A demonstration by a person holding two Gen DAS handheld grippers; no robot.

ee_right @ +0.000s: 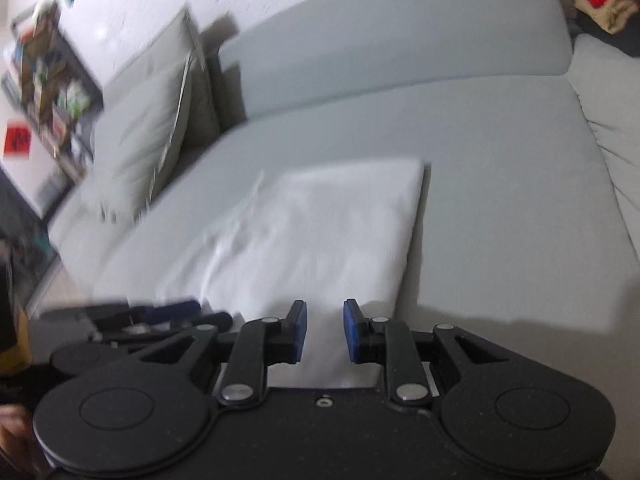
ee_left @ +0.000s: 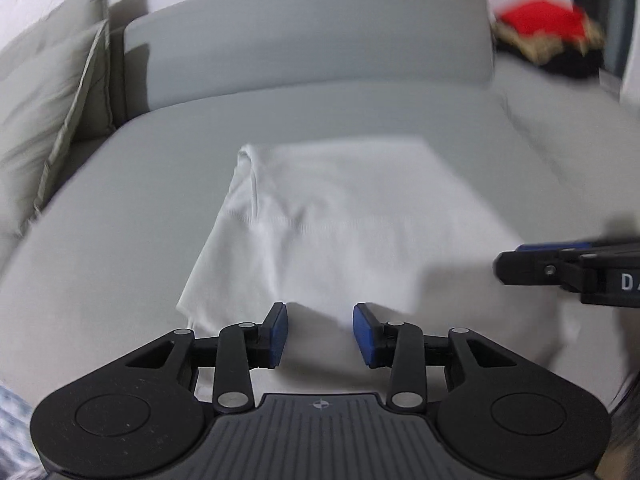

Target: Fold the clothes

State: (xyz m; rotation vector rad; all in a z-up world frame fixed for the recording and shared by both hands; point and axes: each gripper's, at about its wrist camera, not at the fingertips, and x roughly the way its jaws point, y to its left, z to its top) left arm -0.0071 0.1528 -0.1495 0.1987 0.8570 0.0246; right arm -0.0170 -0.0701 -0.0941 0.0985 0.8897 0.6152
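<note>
A white garment [ee_left: 332,220] lay partly folded on the grey sofa seat [ee_left: 132,200], a squared fold edge at its 12 o'clock side and a looser flap trailing toward 7 o'clock in the left wrist view. The left claw [ee_left: 320,334] hovered over the garment's near hem with its blue pads set fairly wide and nothing between them; the right claw [ee_right: 325,330] stood the same way, moderately parted and empty, over the near edge at the garment's 5 o'clock corner. Both views were blurred, so whether either pad touched the cloth could not be told. The step in hand appeared to be taking the near hem to fold it away toward the backrest [ee_left: 312,40]. To do it well, each claw would need to pinch every layer at its corner, lift level together, and lay the hem flush with the far edge, keeping clear of the cushions [ee_left: 48,120] at 9 o'clock.
</note>
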